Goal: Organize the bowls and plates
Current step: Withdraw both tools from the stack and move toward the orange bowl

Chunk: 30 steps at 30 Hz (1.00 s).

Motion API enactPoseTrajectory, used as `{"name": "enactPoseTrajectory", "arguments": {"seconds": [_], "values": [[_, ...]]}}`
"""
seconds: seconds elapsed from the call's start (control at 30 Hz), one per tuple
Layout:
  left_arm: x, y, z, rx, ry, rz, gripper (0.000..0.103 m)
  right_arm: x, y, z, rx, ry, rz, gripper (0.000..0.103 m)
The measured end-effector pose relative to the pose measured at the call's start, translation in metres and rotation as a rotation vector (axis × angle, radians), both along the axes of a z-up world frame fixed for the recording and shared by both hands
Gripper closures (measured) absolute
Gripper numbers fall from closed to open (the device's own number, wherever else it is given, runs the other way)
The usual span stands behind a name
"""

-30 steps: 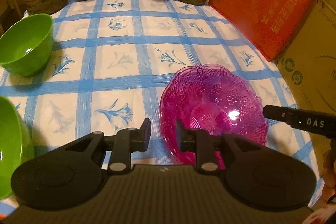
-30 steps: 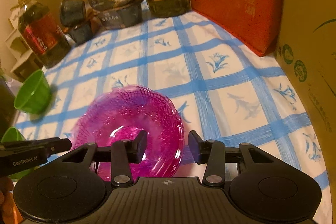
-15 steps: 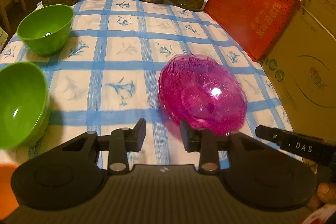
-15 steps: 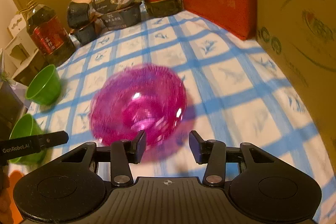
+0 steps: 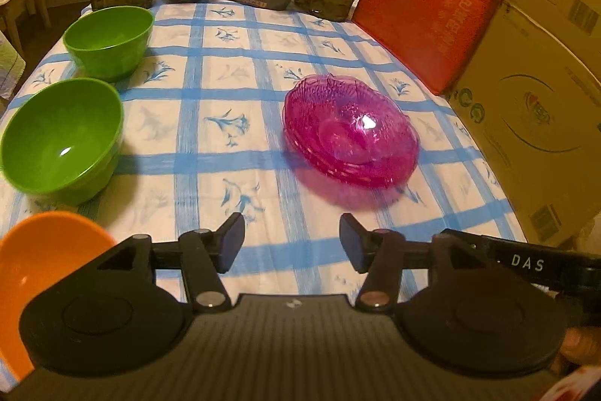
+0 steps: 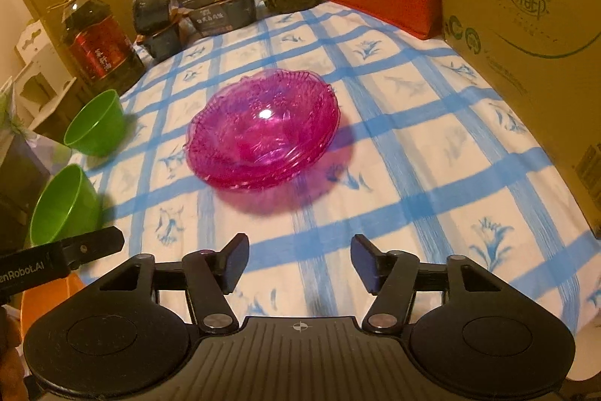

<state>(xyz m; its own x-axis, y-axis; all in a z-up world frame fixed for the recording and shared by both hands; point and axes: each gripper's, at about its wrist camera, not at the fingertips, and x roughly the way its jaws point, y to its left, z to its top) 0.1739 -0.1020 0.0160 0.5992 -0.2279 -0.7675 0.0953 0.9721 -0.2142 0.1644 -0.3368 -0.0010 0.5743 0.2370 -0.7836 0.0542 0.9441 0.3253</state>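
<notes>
**Pink dishes stacked, green bowls wait**

The pink glass dishes [image 5: 351,138] sit nested in one pile near the middle of the counter [image 5: 210,62], toward the right edge. Nothing is inside the top one. Both claws are empty. The left claw [image 5: 292,243] and the right claw [image 6: 299,264] are each about half open and opening wider, with only cloth showing between their fingers.

That pile looks done. Two empty green bowls [image 5: 64,138] stand apart by the left edge, and an orange bowl [image 5: 41,273] sits at the near left corner. Next, I think, one green bowl should go inside the other, gripped by its rim.
</notes>
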Motion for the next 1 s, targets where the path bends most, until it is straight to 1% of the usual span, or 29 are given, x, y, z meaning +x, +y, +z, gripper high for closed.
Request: {"name": "enactPoseTrajectory", "arguments": {"seconds": [0.07,0.13,0.2,0.37,0.43,0.53,0.6,0.8,1.0], "values": [[-0.008,0.001,0.000,0.000,0.000,-0.003,0.047,-0.007,0.003,0.002,0.004,0.004,0.004,0.040],[-0.017,0.003,0.001,-0.006,-0.001,-0.005,0.041,-0.013,0.006,0.004,0.006,0.007,0.013,0.039],[-0.026,0.004,0.002,-0.010,-0.004,-0.007,0.038,-0.019,0.010,0.005,0.001,0.007,0.022,0.038],[-0.048,0.009,0.005,-0.010,-0.014,-0.008,0.034,-0.038,0.019,0.010,-0.035,-0.013,0.046,0.036],[-0.058,0.012,0.007,-0.007,-0.021,-0.008,0.031,-0.044,0.021,0.011,-0.034,-0.014,0.052,0.036],[-0.069,0.018,0.009,-0.023,-0.023,-0.006,0.023,-0.052,0.024,0.012,-0.022,-0.013,0.060,0.036],[-0.077,0.022,0.010,-0.030,-0.023,-0.009,0.023,-0.058,0.027,0.013,-0.023,-0.016,0.066,0.036],[-0.101,0.032,0.012,-0.016,-0.025,-0.015,0.022,-0.074,0.038,0.016,-0.020,-0.022,0.084,0.036],[-0.122,0.044,0.018,0.008,-0.054,-0.007,0.020,-0.087,0.051,0.014,-0.022,-0.016,0.112,0.036]]}}
